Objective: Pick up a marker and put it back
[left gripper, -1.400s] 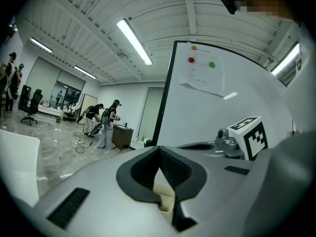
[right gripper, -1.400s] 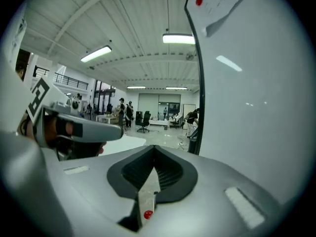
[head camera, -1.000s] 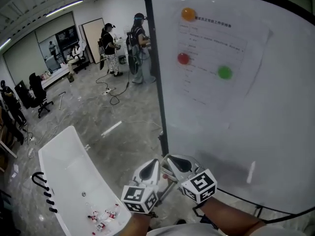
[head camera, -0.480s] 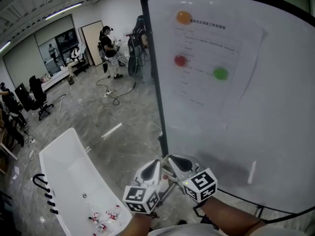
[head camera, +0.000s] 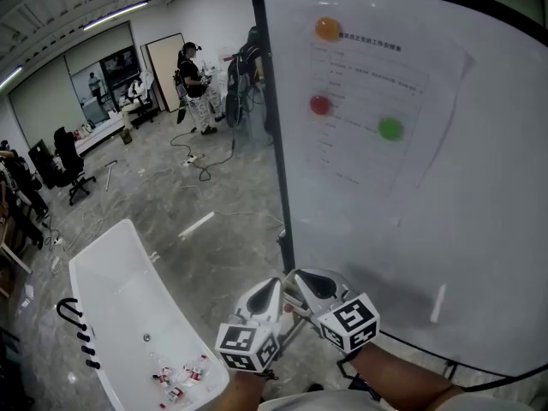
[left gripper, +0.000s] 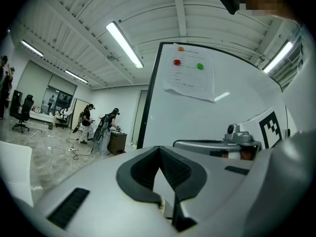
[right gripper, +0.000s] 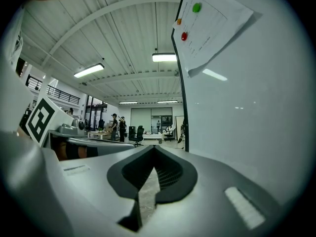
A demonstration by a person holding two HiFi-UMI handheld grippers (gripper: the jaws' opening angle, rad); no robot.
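No marker shows clearly in any view. My left gripper (head camera: pixel 271 286) and right gripper (head camera: pixel 293 277) hang side by side at the bottom of the head view, close in front of the whiteboard (head camera: pixel 479 229). Both are shut with nothing between the jaws. In the left gripper view the left gripper (left gripper: pixel 160 150) points up along the whiteboard (left gripper: pixel 163 117), its black pads (left gripper: pixel 143 169) meeting at the tip. The right gripper (right gripper: pixel 153 149) looks the same in its own view, beside the whiteboard (right gripper: pixel 247 117).
A paper sheet (head camera: pixel 377 118) hangs on the board under orange (head camera: pixel 327 27), red (head camera: pixel 319 104) and green (head camera: pixel 390 128) magnets. A white tub (head camera: pixel 120 306) at lower left holds several small red-and-white items (head camera: pixel 181 375). People (head camera: pixel 193 84) stand far back; cables lie on the floor.
Both grippers stay in place and shut. The head view has swayed slightly, and the people in the background have shifted.
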